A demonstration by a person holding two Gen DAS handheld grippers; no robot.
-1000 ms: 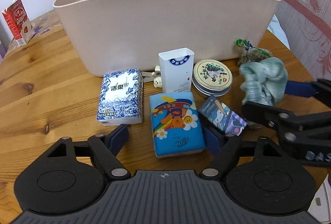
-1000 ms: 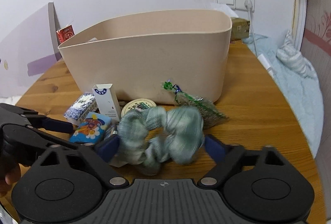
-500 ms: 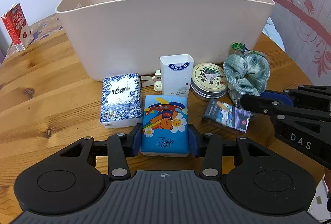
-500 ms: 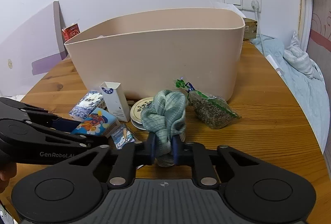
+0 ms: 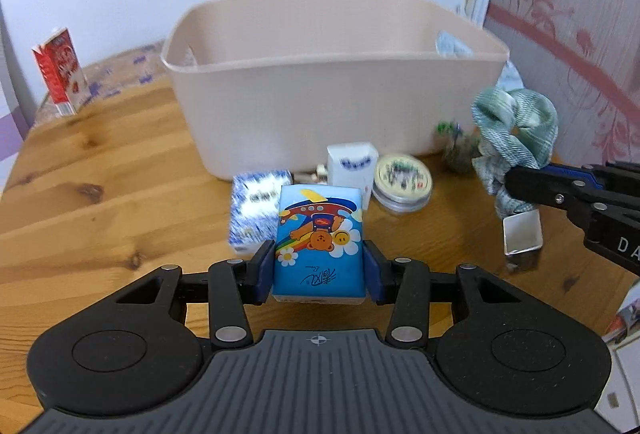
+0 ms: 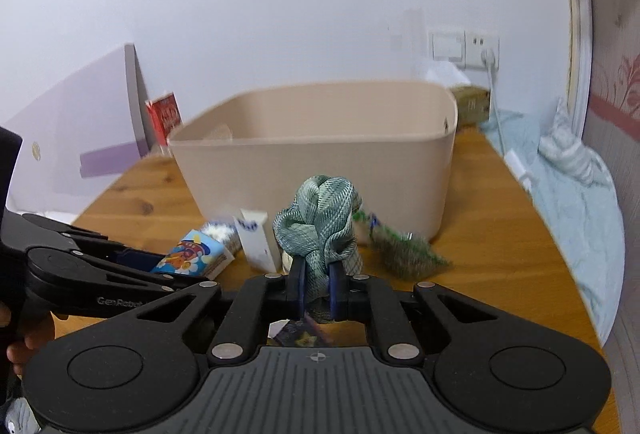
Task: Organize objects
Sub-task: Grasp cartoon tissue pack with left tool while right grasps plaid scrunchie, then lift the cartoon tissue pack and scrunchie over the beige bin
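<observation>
My left gripper (image 5: 319, 272) is shut on a blue tissue pack with a cartoon bear (image 5: 320, 242) and holds it above the wooden table; the pack also shows in the right wrist view (image 6: 192, 252). My right gripper (image 6: 318, 288) is shut on a green checked scrunchie (image 6: 320, 218), lifted off the table; it shows at the right of the left wrist view (image 5: 514, 129). A large beige tub (image 5: 320, 81) stands behind both, also in the right wrist view (image 6: 320, 153).
In front of the tub lie a blue-and-white tissue pack (image 5: 250, 209), a white box (image 5: 352, 169), a round tin (image 5: 402, 181), a bag of dried herbs (image 6: 400, 250) and a small silver-ended box (image 5: 522, 234). A red carton (image 5: 60, 71) stands far left.
Both grippers have risen from the table, the left lifting the bear tissue pack and the right lifting the scrunchie. A second ago both were open around these items.
</observation>
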